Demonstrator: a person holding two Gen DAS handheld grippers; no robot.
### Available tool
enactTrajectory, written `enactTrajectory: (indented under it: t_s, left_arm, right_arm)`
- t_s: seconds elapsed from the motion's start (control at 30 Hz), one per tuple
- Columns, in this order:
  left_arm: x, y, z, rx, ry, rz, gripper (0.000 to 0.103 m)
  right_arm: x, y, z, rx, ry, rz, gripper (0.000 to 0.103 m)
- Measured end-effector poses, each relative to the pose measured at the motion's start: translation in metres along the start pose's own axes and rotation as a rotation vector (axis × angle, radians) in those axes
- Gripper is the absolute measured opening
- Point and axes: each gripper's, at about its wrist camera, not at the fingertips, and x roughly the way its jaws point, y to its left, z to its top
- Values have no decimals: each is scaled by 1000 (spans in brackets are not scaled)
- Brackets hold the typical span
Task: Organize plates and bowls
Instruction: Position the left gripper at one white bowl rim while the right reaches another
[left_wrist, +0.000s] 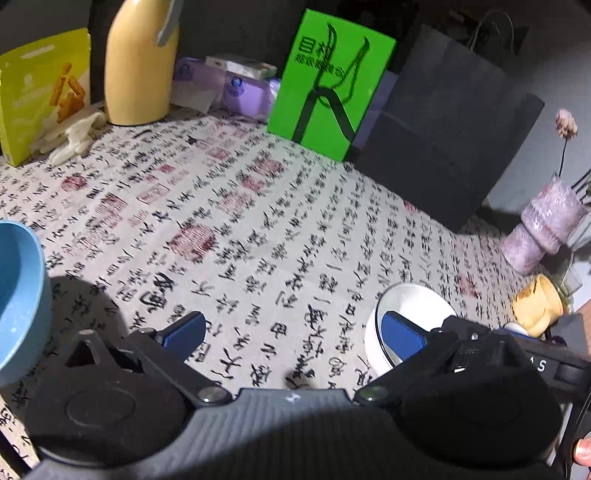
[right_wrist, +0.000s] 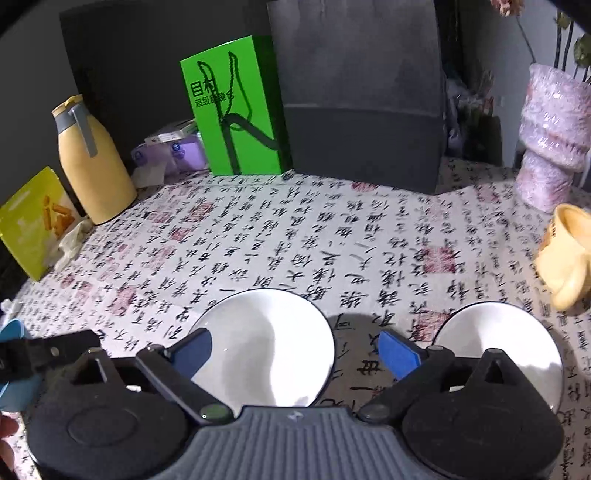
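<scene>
In the right wrist view, a white bowl (right_wrist: 269, 343) sits on the calligraphy-print tablecloth (right_wrist: 295, 240), just ahead of my open right gripper (right_wrist: 295, 352). Its left finger overlaps the bowl's left side, and nothing is held. A second white bowl (right_wrist: 502, 339) lies to the right, partly behind the gripper body. In the left wrist view, my left gripper (left_wrist: 295, 332) is open and empty above the cloth. A blue bowl (left_wrist: 18, 295) stands at its left, cut off by the frame edge. One white bowl (left_wrist: 410, 306) shows behind the right finger. The blue bowl (right_wrist: 11, 332) also appears at the right view's left edge.
A yellow mug (right_wrist: 569, 254) lies on its side at the right, by a pink wrapped vase (right_wrist: 550, 140). Along the back stand a black bag (right_wrist: 362, 110), a green bag (right_wrist: 236, 110), purple packs (right_wrist: 173, 151), a yellow thermos (right_wrist: 92, 158) and a yellow snack box (right_wrist: 33, 221). White gloves (left_wrist: 74, 136) lie near the thermos.
</scene>
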Motion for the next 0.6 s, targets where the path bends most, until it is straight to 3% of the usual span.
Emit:
enactTrajectory:
  t_s: [0.2,0.43,0.6]
  left_arm:
    - [12,-13,-1,58,33,1,103]
    - [22,-12,6,56,49,3,103]
    - [34,-22,6,109,69,2,103]
  right_arm:
    - [-5,0,1,-29,-29,-32,96]
    - [14,-2,-4,-28,50,-40,81]
    - [8,-3,-4,-27,28,-38,79]
